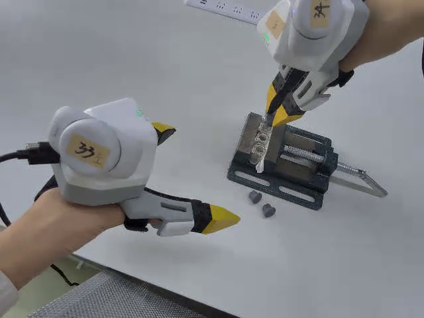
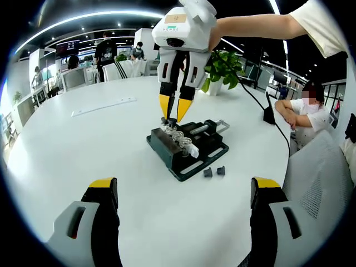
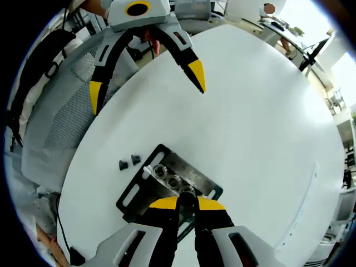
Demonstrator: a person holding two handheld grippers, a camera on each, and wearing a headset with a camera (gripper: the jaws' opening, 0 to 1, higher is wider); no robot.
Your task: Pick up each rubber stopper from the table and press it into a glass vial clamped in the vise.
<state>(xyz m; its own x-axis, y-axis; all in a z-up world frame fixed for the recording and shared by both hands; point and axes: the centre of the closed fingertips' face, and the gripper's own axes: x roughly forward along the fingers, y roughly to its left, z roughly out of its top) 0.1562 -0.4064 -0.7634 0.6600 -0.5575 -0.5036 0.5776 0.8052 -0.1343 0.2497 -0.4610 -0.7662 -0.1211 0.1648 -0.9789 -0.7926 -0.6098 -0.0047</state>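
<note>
Sitting pinched between the yellow tips of the right gripper [image 3: 187,204], a dark grey rubber stopper [image 3: 187,196] is at the mouth of the end vial in a row of clear glass vials [image 3: 167,175] clamped in the black metal bench vise [image 1: 311,173]. That gripper comes down on the vise from above, its jaws drawn in to a narrow gap on the stopper. How far the stopper sits in the vial's mouth cannot be told.

Two loose grey stoppers [image 1: 261,203] lie on the white table [image 1: 165,66] just beside the vise's base, on the side toward the person. They are close to each other but not touching.

The vise's steel screw handle [image 1: 361,177] sticks out from the end of the vise opposite the vials.

The left gripper [image 1: 195,173] is held above the table well apart from the vise, on the same side as the loose stoppers. It points toward the vise with its jaws spread wide and nothing between them.

Beyond the vise, a white power strip [image 1: 222,8] lies at the far part of the table.
</note>
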